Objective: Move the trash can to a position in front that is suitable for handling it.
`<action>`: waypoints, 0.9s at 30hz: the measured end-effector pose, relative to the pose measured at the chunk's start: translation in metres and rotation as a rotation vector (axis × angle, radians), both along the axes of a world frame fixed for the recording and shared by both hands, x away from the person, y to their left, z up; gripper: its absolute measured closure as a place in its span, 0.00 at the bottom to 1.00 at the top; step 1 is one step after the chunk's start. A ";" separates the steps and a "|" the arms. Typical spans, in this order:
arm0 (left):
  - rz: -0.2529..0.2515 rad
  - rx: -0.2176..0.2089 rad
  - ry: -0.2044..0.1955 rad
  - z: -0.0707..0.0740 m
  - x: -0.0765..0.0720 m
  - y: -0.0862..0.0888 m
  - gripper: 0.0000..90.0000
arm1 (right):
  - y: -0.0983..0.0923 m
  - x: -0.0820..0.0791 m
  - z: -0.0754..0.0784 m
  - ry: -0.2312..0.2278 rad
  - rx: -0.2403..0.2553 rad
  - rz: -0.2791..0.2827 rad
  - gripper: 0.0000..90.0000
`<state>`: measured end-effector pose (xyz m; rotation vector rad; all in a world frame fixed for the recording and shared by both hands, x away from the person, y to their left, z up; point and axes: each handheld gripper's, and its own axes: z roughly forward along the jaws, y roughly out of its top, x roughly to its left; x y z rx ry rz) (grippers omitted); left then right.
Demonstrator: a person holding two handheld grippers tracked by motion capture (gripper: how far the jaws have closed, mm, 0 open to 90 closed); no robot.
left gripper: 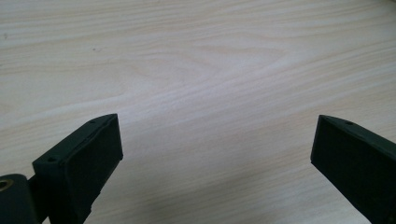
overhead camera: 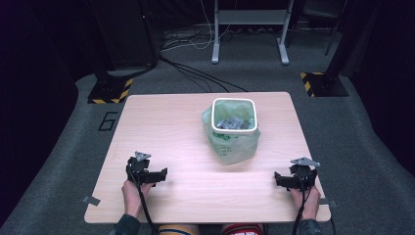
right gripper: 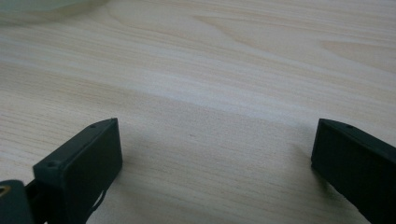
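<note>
With both the left gripper and right gripper resting wide open and empty on the table, reach inward evenly toward the bag-lined bin standing mid-table, well apart from both, gripping the bag's loose plastic rather than the rim.

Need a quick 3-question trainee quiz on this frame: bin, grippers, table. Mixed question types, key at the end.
1. True or false: the left gripper is shut on the bag.
2. What lines the white-rimmed waste bin? A) green plastic bag B) cloth C) foil
3. Fill in: both grippers rest near the table's ____ edge, on the person's side.

Key:
1. False; its jaws stand open over bare wood, as do those of the right gripper.
2. A; the green plastic bag hangs over the outside.
3. Near.
</note>
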<state>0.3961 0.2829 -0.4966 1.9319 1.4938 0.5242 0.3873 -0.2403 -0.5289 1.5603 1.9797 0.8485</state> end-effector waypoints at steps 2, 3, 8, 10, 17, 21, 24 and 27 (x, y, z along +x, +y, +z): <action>-0.009 -0.002 0.004 0.002 0.003 -0.003 0.02 | 0.000 0.000 0.000 -0.002 -0.001 0.000 0.02; -0.016 0.003 -0.002 0.004 0.005 -0.007 0.02 | 0.000 0.001 0.000 -0.003 -0.002 0.002 0.02; -0.037 0.007 -0.007 0.010 0.011 -0.014 0.02 | 0.000 0.002 0.000 -0.004 -0.001 0.001 0.02; -0.047 0.001 -0.009 0.013 0.014 -0.017 0.02 | 0.000 0.002 0.000 -0.003 0.001 -0.001 0.02; -0.097 -0.006 -0.023 0.027 0.024 -0.031 0.02 | 0.000 0.002 0.000 -0.004 0.001 -0.003 0.02; -0.117 -0.015 -0.034 0.035 0.029 -0.038 0.03 | 0.000 0.002 0.000 -0.006 -0.002 -0.014 0.02; -0.137 -0.010 -0.033 0.039 0.033 -0.045 0.03 | 0.000 0.002 0.000 -0.005 -0.001 -0.011 0.02; -0.143 -0.012 -0.034 0.043 0.037 -0.049 0.03 | 0.000 0.002 0.000 -0.005 0.000 -0.009 0.02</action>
